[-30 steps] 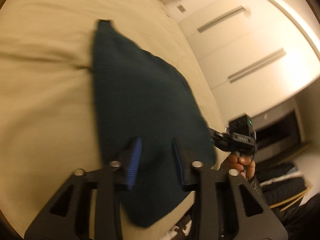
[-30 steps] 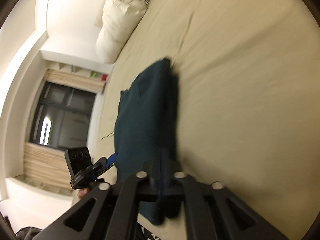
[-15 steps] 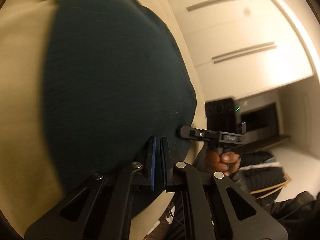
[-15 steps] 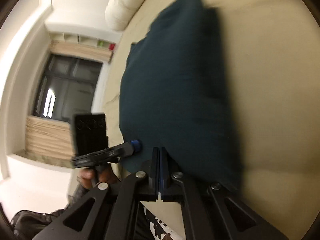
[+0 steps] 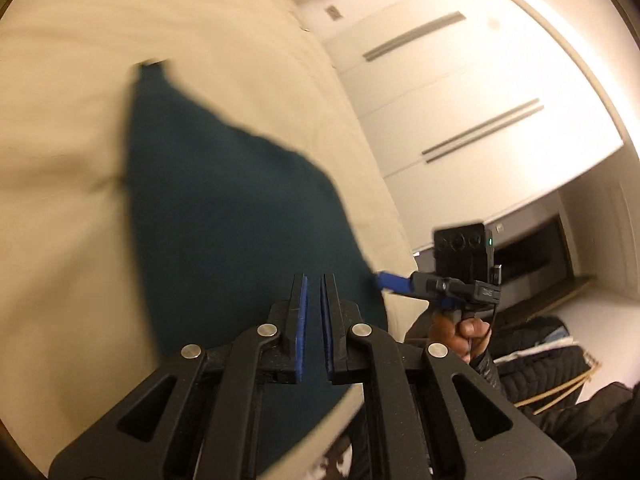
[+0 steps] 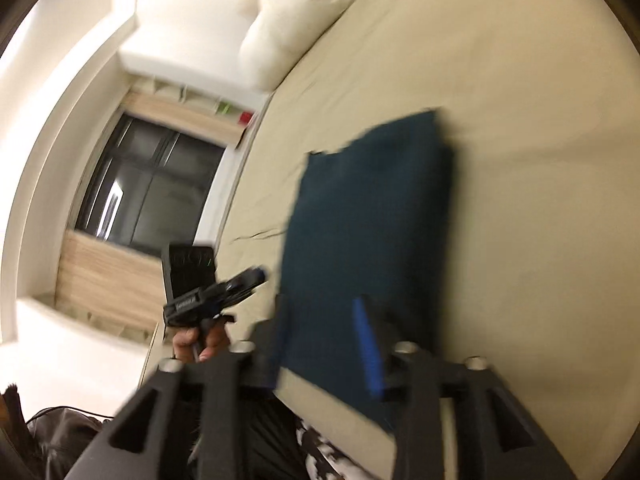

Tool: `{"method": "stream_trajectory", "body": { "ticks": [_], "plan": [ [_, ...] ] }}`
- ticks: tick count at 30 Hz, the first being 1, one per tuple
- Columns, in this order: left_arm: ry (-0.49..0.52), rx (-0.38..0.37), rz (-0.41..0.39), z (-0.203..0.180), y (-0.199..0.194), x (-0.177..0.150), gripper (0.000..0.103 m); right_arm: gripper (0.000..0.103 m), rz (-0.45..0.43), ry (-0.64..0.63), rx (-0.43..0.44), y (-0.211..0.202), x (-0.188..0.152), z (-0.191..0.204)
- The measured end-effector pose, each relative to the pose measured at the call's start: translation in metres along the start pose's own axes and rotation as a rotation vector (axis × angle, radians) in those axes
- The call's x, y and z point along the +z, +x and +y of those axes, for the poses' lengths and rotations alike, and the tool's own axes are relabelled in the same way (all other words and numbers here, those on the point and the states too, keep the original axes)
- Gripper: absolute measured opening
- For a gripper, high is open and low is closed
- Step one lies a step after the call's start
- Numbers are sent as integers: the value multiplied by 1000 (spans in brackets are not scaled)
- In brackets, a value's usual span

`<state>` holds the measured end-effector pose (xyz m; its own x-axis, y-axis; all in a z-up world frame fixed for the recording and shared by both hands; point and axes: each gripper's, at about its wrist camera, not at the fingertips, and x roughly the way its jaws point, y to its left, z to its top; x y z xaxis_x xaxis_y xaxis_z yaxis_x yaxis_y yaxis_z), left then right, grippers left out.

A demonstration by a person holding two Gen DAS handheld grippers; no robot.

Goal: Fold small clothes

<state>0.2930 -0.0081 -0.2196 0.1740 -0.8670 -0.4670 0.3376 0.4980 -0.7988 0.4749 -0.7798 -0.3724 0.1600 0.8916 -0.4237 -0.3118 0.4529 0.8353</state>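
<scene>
The cloth (image 5: 236,248), a dark teal garment, lies flat on the bed (image 5: 80,80) close to its near edge, laid out as a folded slab so that its long sides run away from the person; in the right wrist view its far edge shows a second layer stepped behind the first. That placement keeps the piece within reach of both hands and gives a firm, wide surface to crease on.

The left gripper (image 5: 312,308) hangs over the near end of the cloth with its blue pads drawn almost together, only a thin slit between them. The fabric seen in that slit seems to be the sheet of cloth below, not a pinched fold (motion blur makes this hard to rule out). It reads as shut and empty.

The right gripper (image 6: 324,336) has just been opening: its fingers stand apart on either side of the cloth's near end, pressing nothing. In the left wrist view it points at the cloth's right corner from beside the bed edge.

A pillow (image 6: 296,16) sits well beyond. Judged from this, a fold has been laid and both hands are free for the next one.
</scene>
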Motion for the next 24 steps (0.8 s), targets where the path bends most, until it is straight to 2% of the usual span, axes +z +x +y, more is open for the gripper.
{"method": "stream_trajectory", "body": {
  "ticks": [2,4,6,7,9,13,15,17,18,19,20,21,22,23,24],
  "plan": [
    [-23,39,17,2,31,14,7,49,5,39,14,25,26,-9],
    [-64,77,37,22,47,27,6,47,-6,103,2,41,45,-29],
    [-127,47,27,42,49,30,5,21,-19,158,-38,43,53,-53],
    [-148,20,19,45,48,26,5,0,-14,191,-43,41,51,-62],
    [-130,22,17,48,40,23,5,0,-43,207,-13,27,42,-74],
    [-140,41,-20,53,15,30,5,0,-141,251,-50,-21,23,-91],
    [-119,111,-56,58,-3,34,5,25,-184,242,-202,-44,12,-85],
    [-14,283,-89,32,-19,27,6,34,-234,175,-279,-66,-6,-58],
    [54,393,-106,15,-22,24,6,36,-265,125,-319,-76,-16,-38],
    [151,542,-135,-17,-19,9,6,47,-286,91,-349,-80,-21,-25],
    [226,647,-165,-37,-22,2,6,62,-323,34,-406,-85,-30,-2],
    [293,728,-199,-58,-26,-3,6,69,-361,-30,-459,-88,-38,22],
    [352,794,-256,-78,-37,-10,6,79,-394,-88,-501,-86,-46,45],
    [381,827,-311,-95,-44,-18,7,88,-425,-139,-529,-86,-51,62],
    [403,841,-357,-110,-49,-25,13,93,-456,-185,-556,-87,-55,77]
  ]
}}
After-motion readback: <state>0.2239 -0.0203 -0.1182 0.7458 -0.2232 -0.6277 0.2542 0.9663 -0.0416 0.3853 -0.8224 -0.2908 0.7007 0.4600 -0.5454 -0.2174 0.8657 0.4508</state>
